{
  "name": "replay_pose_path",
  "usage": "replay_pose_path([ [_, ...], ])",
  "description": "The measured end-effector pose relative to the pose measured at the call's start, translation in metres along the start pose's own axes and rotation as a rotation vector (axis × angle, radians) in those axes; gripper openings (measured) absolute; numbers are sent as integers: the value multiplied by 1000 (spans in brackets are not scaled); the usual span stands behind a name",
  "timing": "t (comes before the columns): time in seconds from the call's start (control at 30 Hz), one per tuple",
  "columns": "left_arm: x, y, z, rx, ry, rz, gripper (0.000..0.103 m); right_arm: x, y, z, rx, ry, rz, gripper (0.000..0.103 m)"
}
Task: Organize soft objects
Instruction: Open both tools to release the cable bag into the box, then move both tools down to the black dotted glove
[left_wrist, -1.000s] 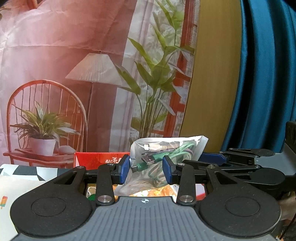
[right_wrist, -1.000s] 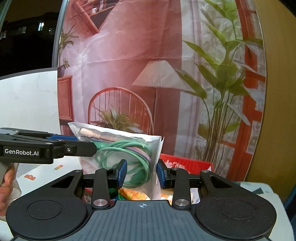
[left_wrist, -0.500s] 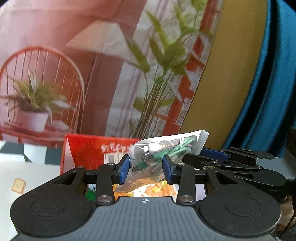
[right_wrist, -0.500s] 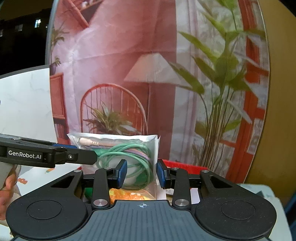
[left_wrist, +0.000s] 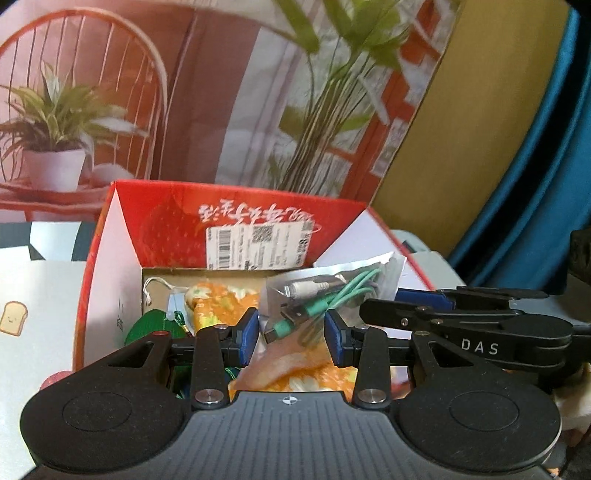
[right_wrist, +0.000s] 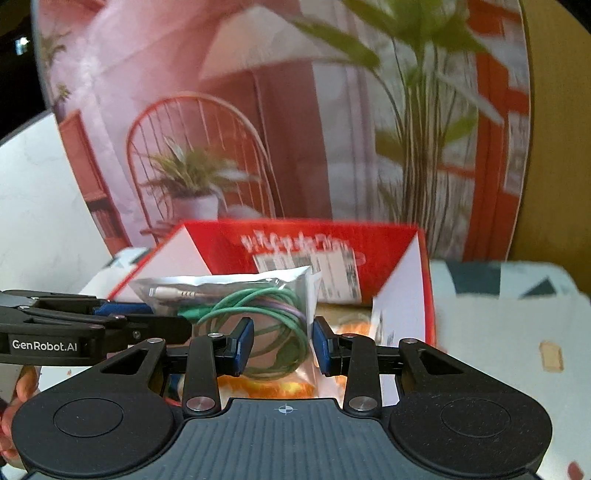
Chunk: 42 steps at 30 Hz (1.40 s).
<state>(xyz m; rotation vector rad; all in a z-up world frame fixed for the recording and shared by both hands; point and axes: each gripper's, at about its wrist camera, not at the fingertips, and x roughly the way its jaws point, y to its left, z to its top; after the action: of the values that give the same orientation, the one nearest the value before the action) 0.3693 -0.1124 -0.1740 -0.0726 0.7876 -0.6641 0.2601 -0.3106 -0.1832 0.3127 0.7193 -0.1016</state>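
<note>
A: Left wrist view first. How does the left gripper (left_wrist: 290, 334) sit?

B: Tilted downward toward the open red box (left_wrist: 236, 221), which lies just ahead of its fingertips. Its two blue pads press the clear cable bag (left_wrist: 317, 295) from either side, so it is grasping that bag. The bag stands up from between the fingers, over the box's opening.

A: And the other tool?

B: The right gripper (left_wrist: 417, 299) comes in from the right side, its thin black fingers reaching the bag's far edge. Whether they pinch there I cannot tell from this view.

A: What appears only here?

B: The box's inside: an orange patterned cloth (left_wrist: 221, 302) just past the left finger, something green (left_wrist: 147, 326) beside it, a white drawstring (left_wrist: 155, 286), and the label (left_wrist: 258, 245) on the back flap.

A: Now the right wrist view.

B: The right gripper (right_wrist: 282, 343) also points downward at the red box (right_wrist: 332, 236). The cable bag (right_wrist: 258, 306) sits between its blue pads with the green coil showing; the pads bear on its lower part, so it is clamped on it too. The left gripper (right_wrist: 140, 314) enters from the left and meets the bag's left edge.

A: Anything seen only here?

B: A hand (right_wrist: 18, 384) at the lower left behind that tool, and the pale tabletop (right_wrist: 498, 332) to the right of the box.
</note>
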Motion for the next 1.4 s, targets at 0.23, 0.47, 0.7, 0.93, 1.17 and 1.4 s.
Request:
replay_pose_path([
  [0.23,17,-3,9,46,-6,107,41,30,-3,2,8,43,-54,32],
  [0.47,2,-7,17,90,-77,182,41,30,-3,2,-15,18,-144,35],
  [0.7,-33,-21,11,129,-128,163,42,-1,-1,0,-32,-66,-130,40],
  [0.93,-71,-28,-4,131,-173,159,43,-36,20,-14,-97,-143,-128,42],
  [1.17,-104,-27,-32,135,-197,198,43,-68,40,-34,-123,-213,-113,42],
  [1.4,-133,-25,-67,126,-216,220,43,-93,53,-60,-125,-266,-81,43],
])
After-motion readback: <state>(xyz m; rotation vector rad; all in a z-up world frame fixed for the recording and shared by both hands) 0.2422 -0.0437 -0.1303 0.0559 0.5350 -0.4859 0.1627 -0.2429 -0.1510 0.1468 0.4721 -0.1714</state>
